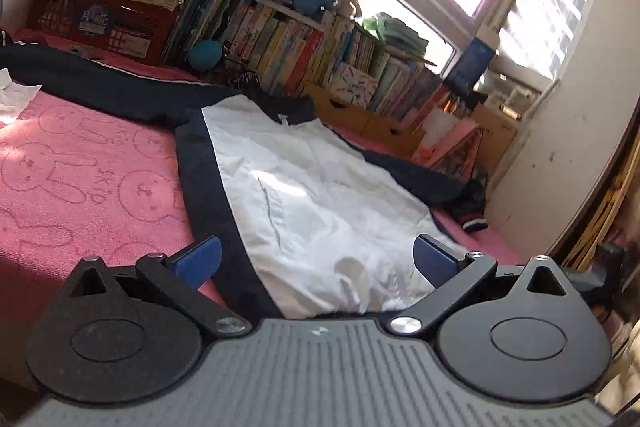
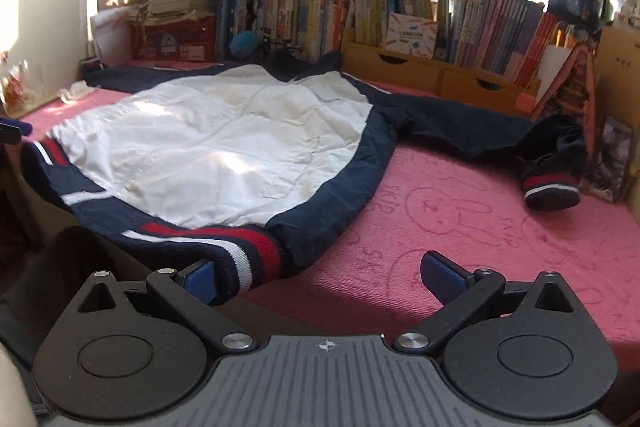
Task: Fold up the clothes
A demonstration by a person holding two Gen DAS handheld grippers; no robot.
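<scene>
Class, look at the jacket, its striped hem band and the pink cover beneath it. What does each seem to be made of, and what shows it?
Jacket: thin woven cloth, probably nylon or polyester; slight sheen, sharp creases.
Hem band: ribbed knit, likely elastic; fine ridges across the red, white and navy stripes.
Pink cover: soft towelling or fleece, matt; fuzzy nap with rabbit outlines pressed in.

Pink rabbit-print bed cover (image 2: 460, 227); navy-white jacket (image 2: 224, 143) spread flat on it.
</scene>
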